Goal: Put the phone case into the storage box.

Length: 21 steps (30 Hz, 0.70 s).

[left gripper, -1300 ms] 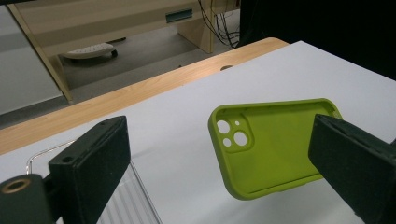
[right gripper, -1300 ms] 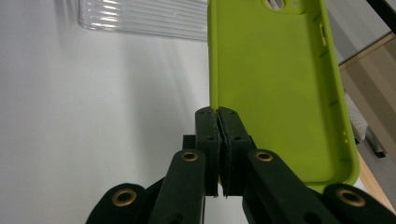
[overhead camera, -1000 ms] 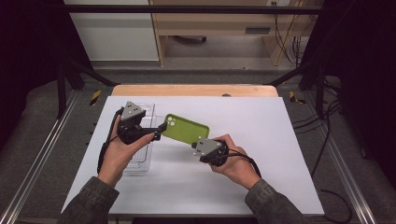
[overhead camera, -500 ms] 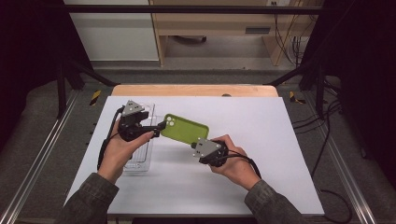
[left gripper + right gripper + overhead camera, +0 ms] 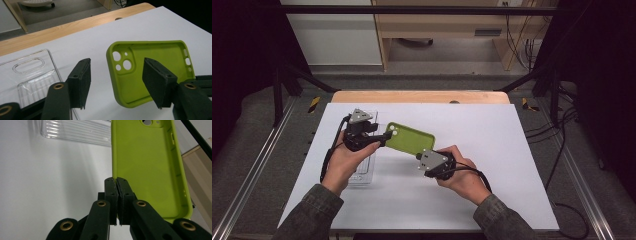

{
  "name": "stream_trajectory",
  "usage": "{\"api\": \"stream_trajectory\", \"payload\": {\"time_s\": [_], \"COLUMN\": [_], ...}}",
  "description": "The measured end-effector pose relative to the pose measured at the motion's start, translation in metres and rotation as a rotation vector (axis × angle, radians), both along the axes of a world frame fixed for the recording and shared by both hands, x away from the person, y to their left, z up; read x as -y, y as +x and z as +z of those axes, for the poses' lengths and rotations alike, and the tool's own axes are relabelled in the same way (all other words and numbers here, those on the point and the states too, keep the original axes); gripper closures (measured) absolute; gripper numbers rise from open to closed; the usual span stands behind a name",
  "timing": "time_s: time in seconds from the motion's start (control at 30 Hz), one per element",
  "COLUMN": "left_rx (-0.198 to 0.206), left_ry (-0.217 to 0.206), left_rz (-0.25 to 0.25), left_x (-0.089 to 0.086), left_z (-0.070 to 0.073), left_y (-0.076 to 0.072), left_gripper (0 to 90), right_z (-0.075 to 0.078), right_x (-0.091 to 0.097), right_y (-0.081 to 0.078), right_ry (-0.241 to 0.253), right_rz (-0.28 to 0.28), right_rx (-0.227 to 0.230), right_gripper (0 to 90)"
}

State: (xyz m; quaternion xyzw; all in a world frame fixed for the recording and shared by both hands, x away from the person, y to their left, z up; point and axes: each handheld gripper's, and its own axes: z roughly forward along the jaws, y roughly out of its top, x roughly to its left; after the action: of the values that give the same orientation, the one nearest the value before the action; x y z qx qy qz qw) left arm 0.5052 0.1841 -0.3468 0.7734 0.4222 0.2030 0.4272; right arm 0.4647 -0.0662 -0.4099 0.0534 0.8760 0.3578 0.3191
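A lime green phone case hangs above the white table, hollow side up. My right gripper is shut on the case's long edge, and in the right gripper view its pads pinch the rim of the case. My left gripper is at the camera-hole end. In the left gripper view its jaws straddle that corner of the case and have just been closing. There is still a gap between the left pad and the case.
A clear plastic case lies flat on the white sheet under my left hand, and it is also seen from the grippers. A wooden table edge runs along the back. Dark frame posts stand at both sides.
The left gripper's jaws have drawn closer together around the camera end of the green case. Both hands and the case have stayed almost where they were.
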Motion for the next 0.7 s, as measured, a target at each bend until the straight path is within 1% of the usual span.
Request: {"api": "stream_trajectory", "payload": {"time_s": [0.1,0.33,0.4,0.6,0.7], "left_rx": [-0.009,-0.042,-0.042,-0.058,-0.059], "left_ry": [-0.006,-0.001,-0.003,-0.002,-0.006], "left_rz": [0.004,-0.002,-0.001,0.0,-0.002], "left_x": [0.0011,0.005,0.0053,0.0052,0.0048], "left_z": [0.0002,-0.0008,-0.0008,-0.0017,-0.0018], "left_y": [0.0008,0.0023,0.0027,0.0041,0.0044], "left_gripper": [43.2,49.4,51.0,52.3,52.7], "right_z": [0.001,0.0016,0.0017,0.0022,0.0024], "right_x": [0.0008,0.0011,0.001,0.0005,0.0005], "right_y": [-0.0006,-0.0017,-0.0018,-0.0033,-0.0042], "right_ry": [0.0,-0.006,-0.006,-0.011,-0.009], "right_rz": [-0.001,-0.001,0.0,0.003,0.0], "right_rx": [0.002,0.009,0.011,0.015,0.014], "right_gripper": [87.9,87.9,87.9,87.9,87.9]}}
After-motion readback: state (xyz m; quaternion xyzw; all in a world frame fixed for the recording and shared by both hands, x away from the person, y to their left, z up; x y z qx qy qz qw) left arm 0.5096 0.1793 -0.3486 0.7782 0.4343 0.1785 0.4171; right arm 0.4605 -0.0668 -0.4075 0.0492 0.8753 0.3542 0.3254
